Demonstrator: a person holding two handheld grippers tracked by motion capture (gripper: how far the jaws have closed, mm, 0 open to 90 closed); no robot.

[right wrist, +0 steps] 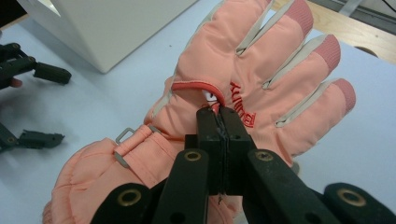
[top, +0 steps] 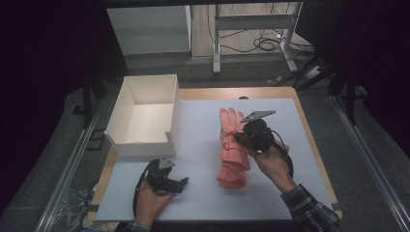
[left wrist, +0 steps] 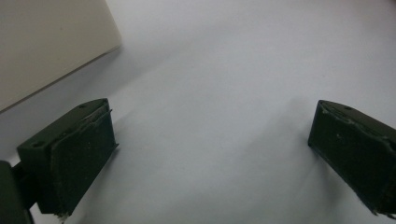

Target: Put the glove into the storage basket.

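Glove: a salmon-pink padded fabric glove [top: 233, 150] with grey finger seams lies flat on the white table sheet [top: 203, 193], right of centre, fingers pointing away from the person and cuff toward them.
Glove details: red lettering on the back, a metal strap buckle [right wrist: 125, 148] near the wrist, and a small zip pull [right wrist: 211, 98] at a red-edged pocket slit.
Right gripper: the black two-jaw right gripper [top: 240, 137] sits over the back of the glove; in its own view [right wrist: 219, 114] the jaws are pressed together, pinching the zip pull at the slit.
Left gripper: the black two-jaw left gripper [top: 183, 182] is held low over the bare sheet near the front edge, well apart from the glove, its jaws spread wide with nothing between them.
Box: an open white cardboard box [top: 145, 113] stands at the back left of the sheet, just beyond the left gripper.
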